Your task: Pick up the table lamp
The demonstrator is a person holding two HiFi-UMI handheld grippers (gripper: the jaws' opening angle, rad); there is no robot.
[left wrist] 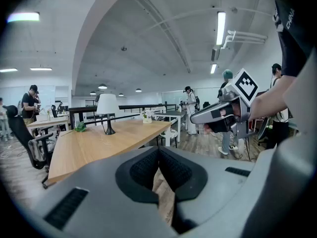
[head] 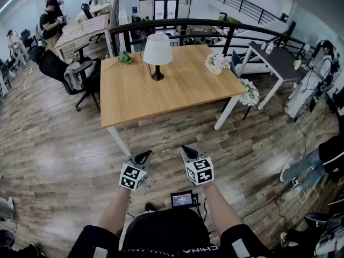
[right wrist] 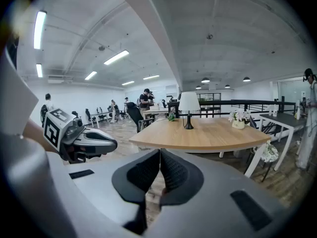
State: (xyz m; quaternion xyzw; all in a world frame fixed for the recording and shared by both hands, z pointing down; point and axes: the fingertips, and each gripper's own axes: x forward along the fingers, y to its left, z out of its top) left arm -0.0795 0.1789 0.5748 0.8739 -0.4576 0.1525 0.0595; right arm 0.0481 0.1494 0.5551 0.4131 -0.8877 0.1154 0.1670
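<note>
A table lamp (head: 157, 54) with a white shade and a black base stands upright at the far side of a wooden table (head: 161, 87). It also shows small in the left gripper view as the lamp (left wrist: 107, 111) and in the right gripper view as the lamp (right wrist: 188, 107). My left gripper (head: 144, 156) and right gripper (head: 187, 152) hang side by side over the floor, well short of the table's near edge. Both are shut with nothing between their jaws.
A white flower pot (head: 217, 63) stands at the table's right edge and a green plant (head: 125, 58) at its far left. A black office chair (head: 70, 71) sits left of the table, a dark table (head: 277, 61) to the right. People stand around the room.
</note>
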